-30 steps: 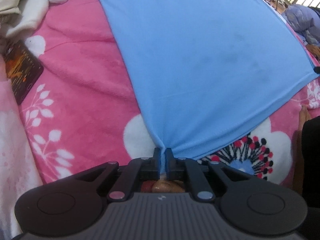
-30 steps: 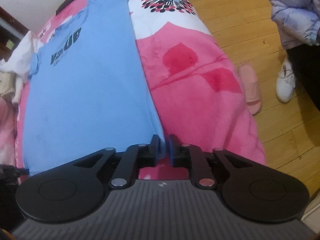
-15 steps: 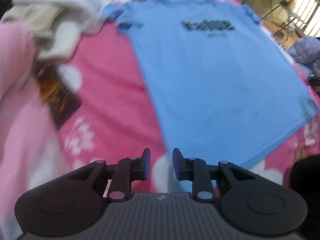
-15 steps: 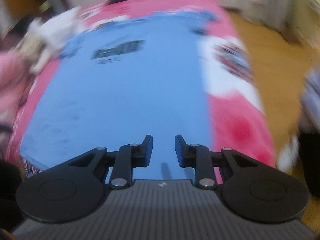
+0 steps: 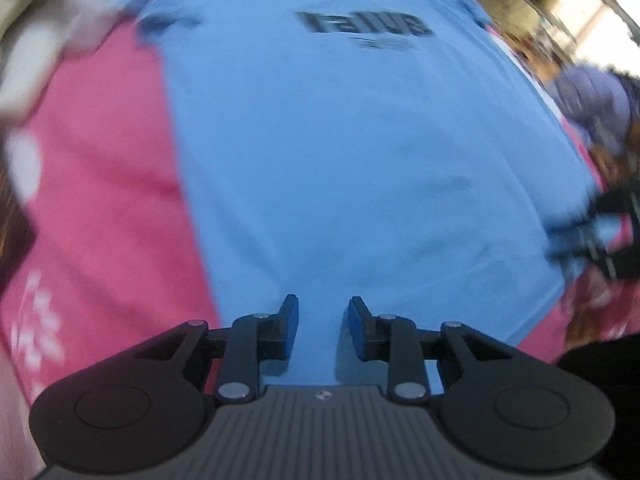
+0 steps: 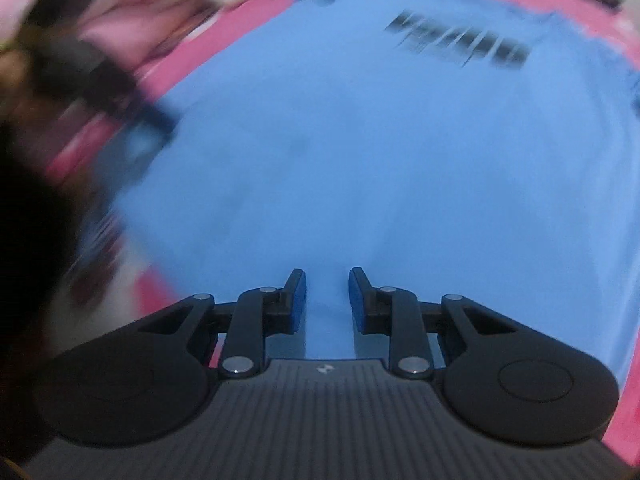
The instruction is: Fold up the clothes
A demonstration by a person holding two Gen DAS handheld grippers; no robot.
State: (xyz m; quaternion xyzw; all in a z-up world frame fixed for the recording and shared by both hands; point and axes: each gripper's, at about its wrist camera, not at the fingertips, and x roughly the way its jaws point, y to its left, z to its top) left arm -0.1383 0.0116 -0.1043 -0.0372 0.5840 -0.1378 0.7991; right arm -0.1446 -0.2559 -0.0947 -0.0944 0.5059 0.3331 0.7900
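Pale clothes point(image 5: 44, 36) heaped on pink bed point(image 5: 108, 184) beside shirt point(image 5: 352, 168). Shirt flat under left gripper point(image 5: 323, 320), just opened, empty; right gripper point(image 6: 327, 295) narrowly apart, empty.

the t-shirt point(image 5: 360, 152) lies flat on the bed point(image 5: 108, 184), printed end farthest from both cameras. a heap of clothes point(image 5: 52, 32) sits on the bed left of it, by its sleeve.
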